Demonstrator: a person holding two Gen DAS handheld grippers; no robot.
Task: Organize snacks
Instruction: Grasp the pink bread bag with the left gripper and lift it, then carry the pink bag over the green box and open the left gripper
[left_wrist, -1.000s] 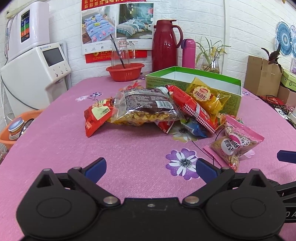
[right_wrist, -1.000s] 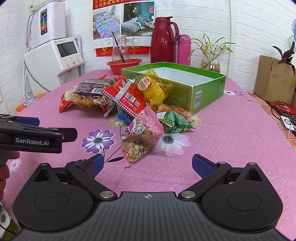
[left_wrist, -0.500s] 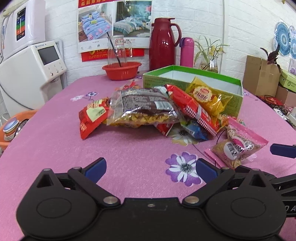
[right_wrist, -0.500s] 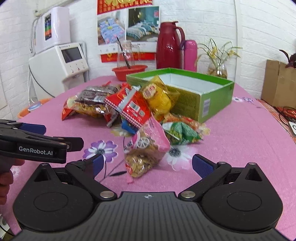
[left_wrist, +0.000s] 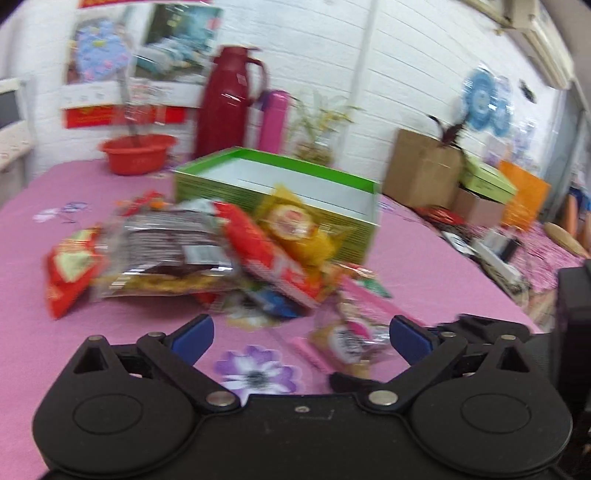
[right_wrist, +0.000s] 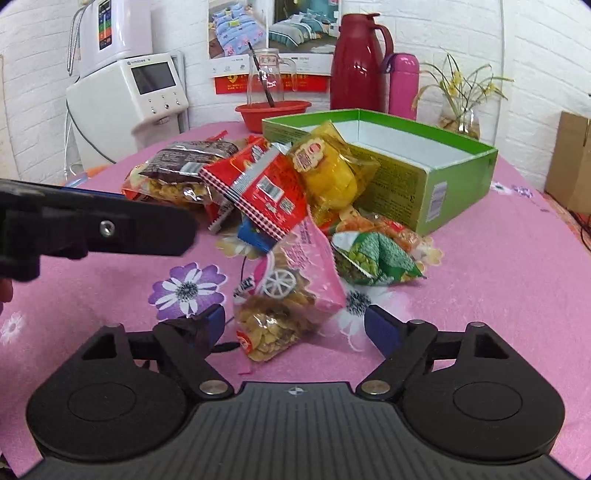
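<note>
Snacks lie heaped on the pink tablecloth (right_wrist: 498, 266) against the near side of the open green box (right_wrist: 417, 177), with the pink bag (right_wrist: 291, 295) nearest. Right gripper (right_wrist: 294, 325) is wide open, empty, its blue fingertips (right_wrist: 380, 328) flanking the pink bag's near end without touching it. Left gripper (left_wrist: 301, 338) is likewise spread wide and empty, left of the bag; its view is blurred.

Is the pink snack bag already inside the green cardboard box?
No, the pink snack bag lies on the pink flowered tablecloth, in front of the green cardboard box.
</note>
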